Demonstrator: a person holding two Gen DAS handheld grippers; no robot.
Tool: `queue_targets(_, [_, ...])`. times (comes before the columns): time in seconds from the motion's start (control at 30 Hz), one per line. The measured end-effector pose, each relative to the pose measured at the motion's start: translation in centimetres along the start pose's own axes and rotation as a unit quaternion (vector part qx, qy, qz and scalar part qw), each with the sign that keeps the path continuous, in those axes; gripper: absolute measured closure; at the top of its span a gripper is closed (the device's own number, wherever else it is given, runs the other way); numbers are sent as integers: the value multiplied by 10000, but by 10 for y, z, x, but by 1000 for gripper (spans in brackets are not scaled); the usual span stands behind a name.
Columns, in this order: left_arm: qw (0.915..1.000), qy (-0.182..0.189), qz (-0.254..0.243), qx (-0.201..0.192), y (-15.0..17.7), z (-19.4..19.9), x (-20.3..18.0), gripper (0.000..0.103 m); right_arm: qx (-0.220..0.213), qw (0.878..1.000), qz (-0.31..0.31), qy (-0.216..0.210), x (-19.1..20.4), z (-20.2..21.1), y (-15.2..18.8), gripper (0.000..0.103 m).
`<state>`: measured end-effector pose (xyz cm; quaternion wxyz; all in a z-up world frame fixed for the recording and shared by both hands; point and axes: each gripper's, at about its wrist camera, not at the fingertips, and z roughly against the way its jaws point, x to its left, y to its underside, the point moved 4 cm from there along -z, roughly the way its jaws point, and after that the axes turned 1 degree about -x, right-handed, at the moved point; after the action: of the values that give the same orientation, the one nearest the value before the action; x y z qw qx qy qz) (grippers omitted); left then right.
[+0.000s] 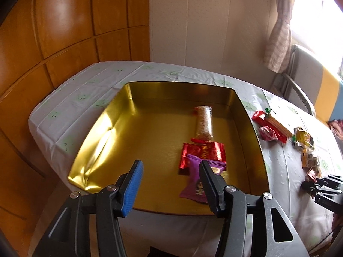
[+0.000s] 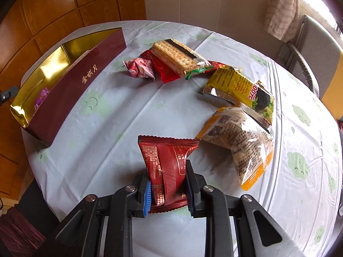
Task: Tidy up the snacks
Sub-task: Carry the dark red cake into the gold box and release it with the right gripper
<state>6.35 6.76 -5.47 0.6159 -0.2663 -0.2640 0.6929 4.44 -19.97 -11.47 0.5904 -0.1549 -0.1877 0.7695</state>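
My right gripper has its jaws clamped across the lower half of a dark red snack packet, light, crinkly and slippery, so I judge a pinch across its flat middle safest. My left gripper stands with jaws apart and empty over the gold-lined box, where a purple packet, a red packet and a long clear-wrapped bar lie just ahead.

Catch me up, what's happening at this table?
A person with a gripper in each hand is sorting snacks into a gold-lined box. The left gripper hangs open over the box, which already holds a purple packet, a red packet and a long clear-wrapped bar. The right gripper is clamped on a dark red packet above the tablecloth. Several more snacks, including a cracker pack, remain outside the box.
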Motion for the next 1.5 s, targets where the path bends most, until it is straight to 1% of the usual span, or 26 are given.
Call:
queue_targets(0.1, [9999,-41,125,-16,0,3,11,48,-188,9997,1,-181,12,11,-12,78])
queue_targets(0.17, [9998,-81,189,-35,0,4,16,48,-296,9988,46,-390,25,19,-23,78])
queue_targets(0.4, [9990,-145,408,-56,0,5,31,47,-593,9910,597,-1038,97,34,-58,78])
queue_targets(0.6, [9979,-262,589,-74,2,4,48,47,-631,9818,1079,-1427,155,32,-82,78])
queue_targets(0.73, [9968,-352,719,-59,3,1,59,47,-449,9777,1354,-1541,183,21,-85,77])
queue_targets(0.83, [9962,-386,781,-34,5,0,65,47,-229,9782,1378,-1539,193,5,-84,77])
queue_targets(0.97, [9962,-390,773,8,8,-2,66,47,-112,9809,1334,-1409,196,-8,-78,72])
queue_targets(1.5, [9984,-311,474,-41,8,3,48,47,-492,9839,894,-1467,177,13,-71,71])
